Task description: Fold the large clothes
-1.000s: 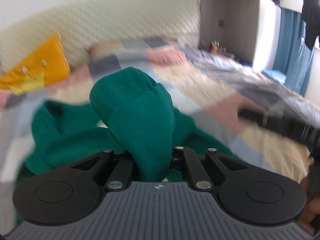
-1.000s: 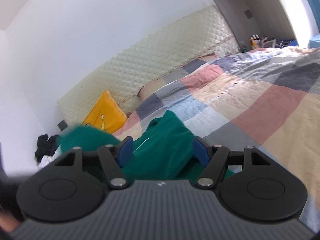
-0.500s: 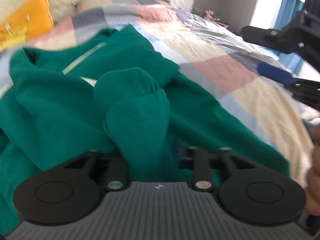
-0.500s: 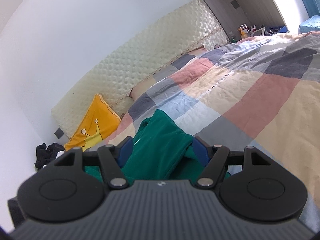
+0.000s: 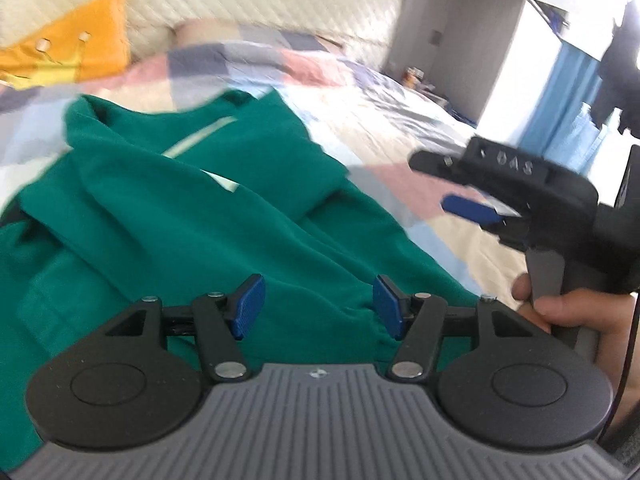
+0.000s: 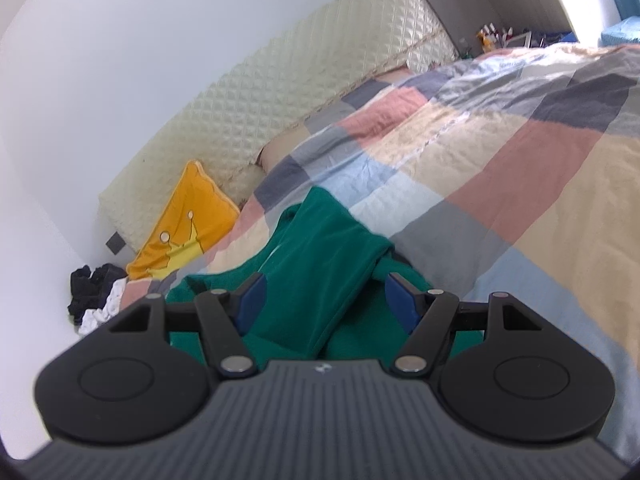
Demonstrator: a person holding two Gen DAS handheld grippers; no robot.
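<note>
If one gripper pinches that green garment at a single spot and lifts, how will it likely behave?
The green garment lies in soft rolls and creases on the checked quilt, so it would likely go limp and drape from the pinch. Its thick folds suggest a fairly heavy knit that may sag. It looks matte, so probably not slippery; the open left gripper should hold it once closed.

Left gripper (image 5: 318, 306), jaws just opened, over green garment (image 5: 180, 208) on bed (image 5: 400, 120); right gripper (image 5: 472, 196) at right.
</note>
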